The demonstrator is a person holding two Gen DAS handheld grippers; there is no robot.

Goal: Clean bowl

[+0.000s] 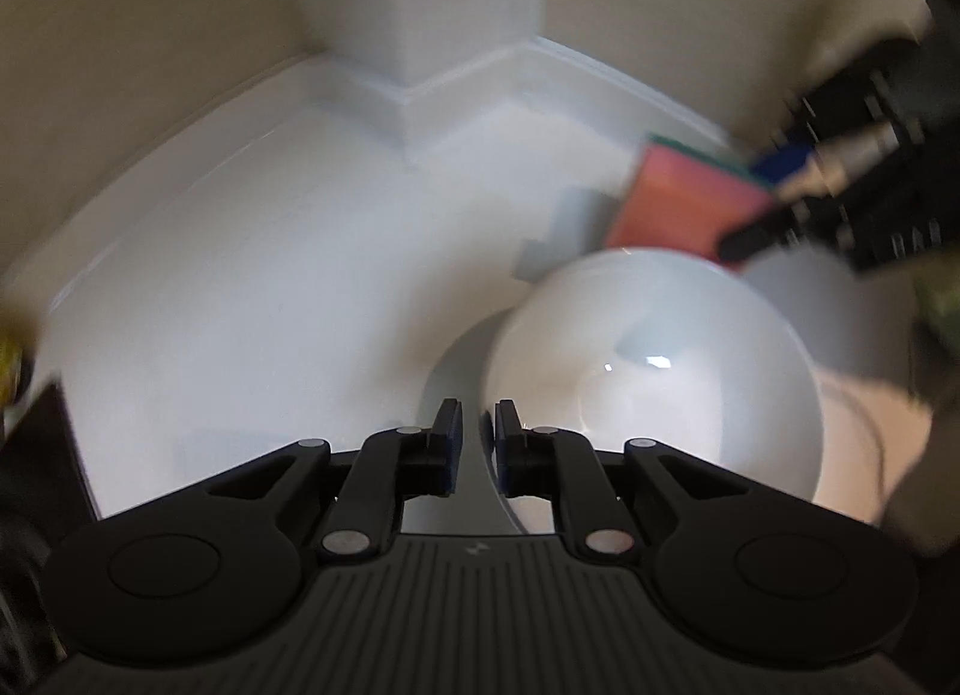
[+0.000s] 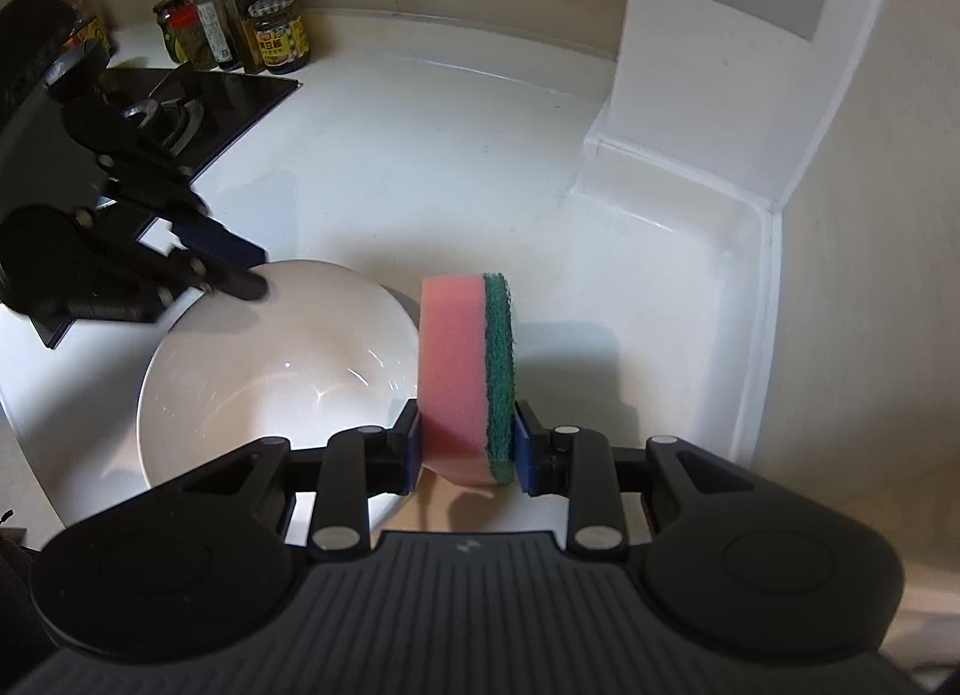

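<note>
Right claw (image 2: 467, 446) clenched on a pink-and-green sponge (image 2: 465, 371), held upright just right of the white bowl (image 2: 270, 377). Bowl sat on the white desk (image 2: 450, 167), nothing visible inside. Left claw (image 1: 477, 449) straddled the bowl's rim with its jaws a little apart; contact with the rim unclear. Jars and bottles (image 2: 240, 23) stood behind the stove (image 2: 228, 95).
</note>
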